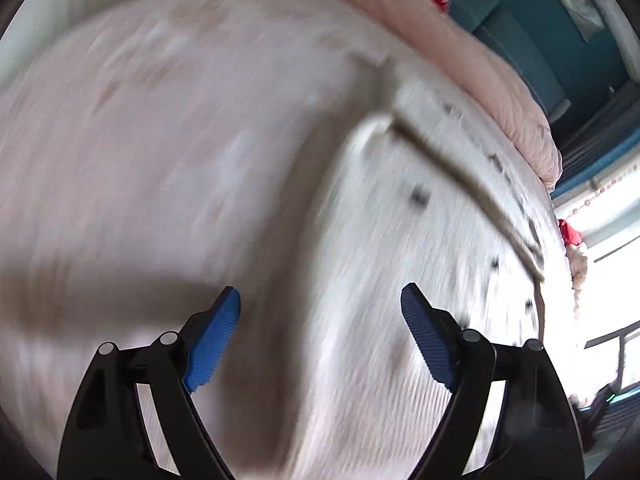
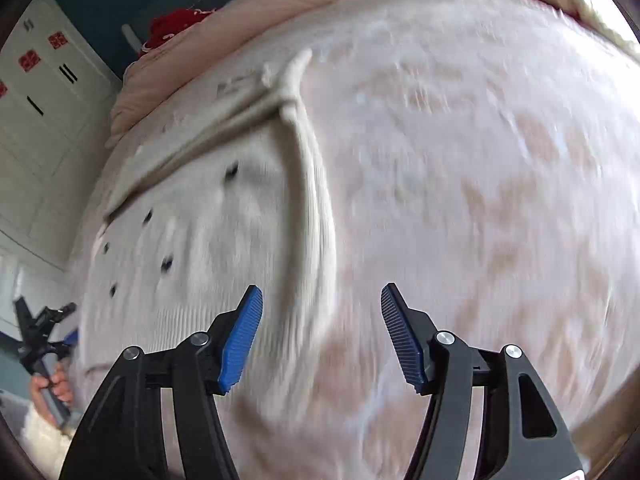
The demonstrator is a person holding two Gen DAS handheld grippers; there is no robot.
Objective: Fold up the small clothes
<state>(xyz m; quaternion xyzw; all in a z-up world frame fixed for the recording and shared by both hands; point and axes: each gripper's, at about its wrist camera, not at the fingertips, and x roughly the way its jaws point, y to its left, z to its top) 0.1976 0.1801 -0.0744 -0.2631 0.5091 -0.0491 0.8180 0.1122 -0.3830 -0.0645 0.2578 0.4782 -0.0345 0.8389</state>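
Bed (image 2: 500, 160) carries the white garment (image 2: 192, 248), spread flat near the pink duvet (image 2: 168, 76). Left gripper (image 1: 320, 340) and right gripper (image 2: 320, 336) hover above it, jaws spread, empty. Judged approach stage; next, pinch an edge.

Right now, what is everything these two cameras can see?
Garment: one, white with small dark spots, lying flat on the bed.
Bedspread: one, pale pink, faintly patterned, under the garment.
Quilt: one, pink, bunched along the bed's far edge.
Red cloth: one, beyond the quilt.
Cabinet: one, white with red stickers, beside the bed.
Left gripper: black with blue pads, open, empty.
Right gripper: the same, open, empty.
Hand: one, holding the left gripper's handle.
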